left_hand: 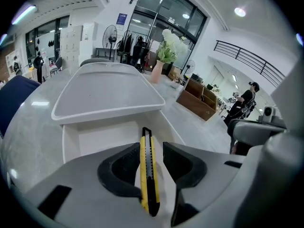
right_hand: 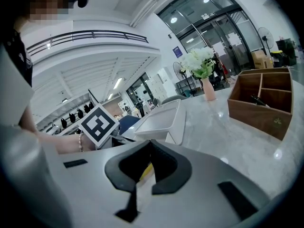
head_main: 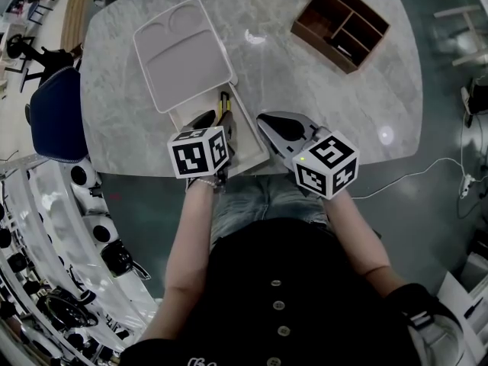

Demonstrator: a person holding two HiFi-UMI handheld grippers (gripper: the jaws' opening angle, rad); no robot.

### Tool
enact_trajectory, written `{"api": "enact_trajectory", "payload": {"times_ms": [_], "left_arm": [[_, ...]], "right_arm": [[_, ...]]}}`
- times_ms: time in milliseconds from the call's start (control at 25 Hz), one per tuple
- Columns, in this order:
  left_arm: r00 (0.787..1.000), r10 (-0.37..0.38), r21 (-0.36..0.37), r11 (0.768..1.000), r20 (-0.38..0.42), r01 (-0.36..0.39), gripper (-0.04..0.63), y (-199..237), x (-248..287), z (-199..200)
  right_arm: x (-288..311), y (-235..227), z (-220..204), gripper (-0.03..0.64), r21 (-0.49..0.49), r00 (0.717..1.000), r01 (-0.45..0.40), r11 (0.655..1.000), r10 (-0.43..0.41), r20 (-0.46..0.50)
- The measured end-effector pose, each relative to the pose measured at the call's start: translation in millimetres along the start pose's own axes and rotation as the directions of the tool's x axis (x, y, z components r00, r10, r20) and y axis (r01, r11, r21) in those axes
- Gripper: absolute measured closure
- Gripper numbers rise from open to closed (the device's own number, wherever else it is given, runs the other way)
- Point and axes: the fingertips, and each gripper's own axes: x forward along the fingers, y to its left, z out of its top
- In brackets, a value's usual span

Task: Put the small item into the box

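A white box point(head_main: 248, 128) sits near the table's front edge, with its lid point(head_main: 183, 52) slid off toward the far left. In the open part of the box lies a yellow and black utility knife point(head_main: 226, 107). My left gripper point(head_main: 217, 120) points down into the box. In the left gripper view the knife point(left_hand: 148, 170) lies lengthwise between the open jaws, with a gap showing beside the right pad point(left_hand: 176, 163). My right gripper point(head_main: 264, 120) hovers just right of the box, and its jaws point(right_hand: 151, 144) are shut with nothing in them.
A wooden organizer point(head_main: 341, 23) with compartments stands at the back right of the marble table point(head_main: 366, 97). A vase of white flowers point(left_hand: 164, 56) stands at the far edge. A blue chair point(head_main: 57, 120) is at the left, and cables lie on the floor at the right.
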Motion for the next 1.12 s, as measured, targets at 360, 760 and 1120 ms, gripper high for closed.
{"api": "enact_trajectory", "payload": {"times_ms": [360, 760, 1120], "left_arm": [[0.989, -0.083, 0.012, 0.997, 0.123, 0.082, 0.468, -8, -32, 35], [0.936, -0.148, 0.032, 0.989, 0.320, 0.146, 0.560, -4, -88, 71], [0.833, -0.261, 0.114, 0.965, 0.489, 0.236, 0.577, -8, -134, 88]], "right_arm": [[8, 15, 20, 0.614, -0.039, 0.999, -0.019, 0.999, 0.020, 0.033], [21, 34, 37, 0.614, -0.093, 0.998, -0.040, 0.995, 0.043, 0.037], [27, 52, 59, 0.614, -0.145, 0.997, -0.042, 0.989, 0.050, 0.052]]}}
